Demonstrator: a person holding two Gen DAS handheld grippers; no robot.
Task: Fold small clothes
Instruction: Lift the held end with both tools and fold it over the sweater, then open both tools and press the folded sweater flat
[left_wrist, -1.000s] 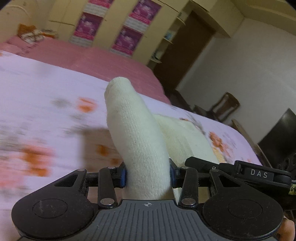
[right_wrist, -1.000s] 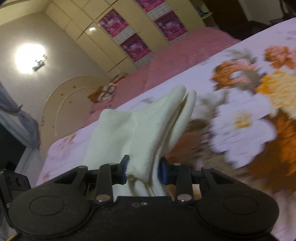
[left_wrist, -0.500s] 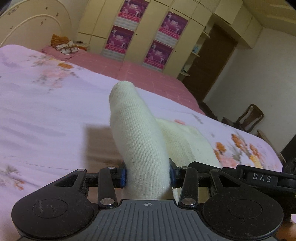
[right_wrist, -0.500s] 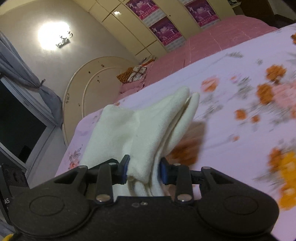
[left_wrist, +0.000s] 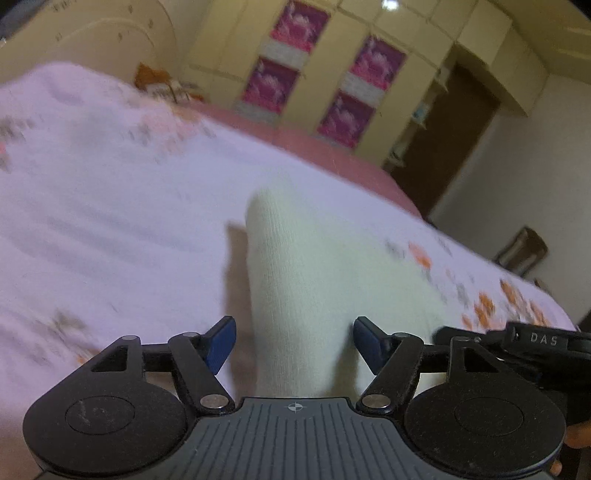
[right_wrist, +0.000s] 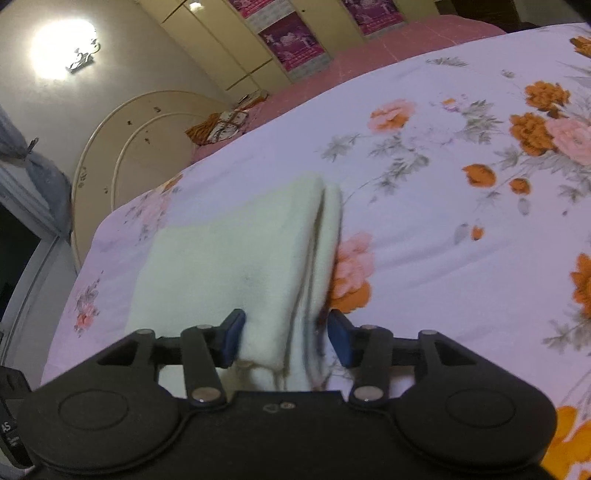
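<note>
we see the cream knit garment (left_wrist: 306, 280) lying on the floral bedspread (right_wrist: 461, 229), its edges between both grippers. the left gripper (left_wrist: 294, 341) and right gripper (right_wrist: 286, 338) are opening, blue pads clear of the cloth.

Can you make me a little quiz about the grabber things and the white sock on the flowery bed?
1. True or false: the left gripper is squeezing the cream sock tight.
2. The bedsheet shows: A stars, B flowers, C stripes?
3. What lies between the right gripper pads?

Key: 1 false, its jaws are opening with the sock loose between them. 2 B. 3 the folded cream sock, as those jaws open too.
</note>
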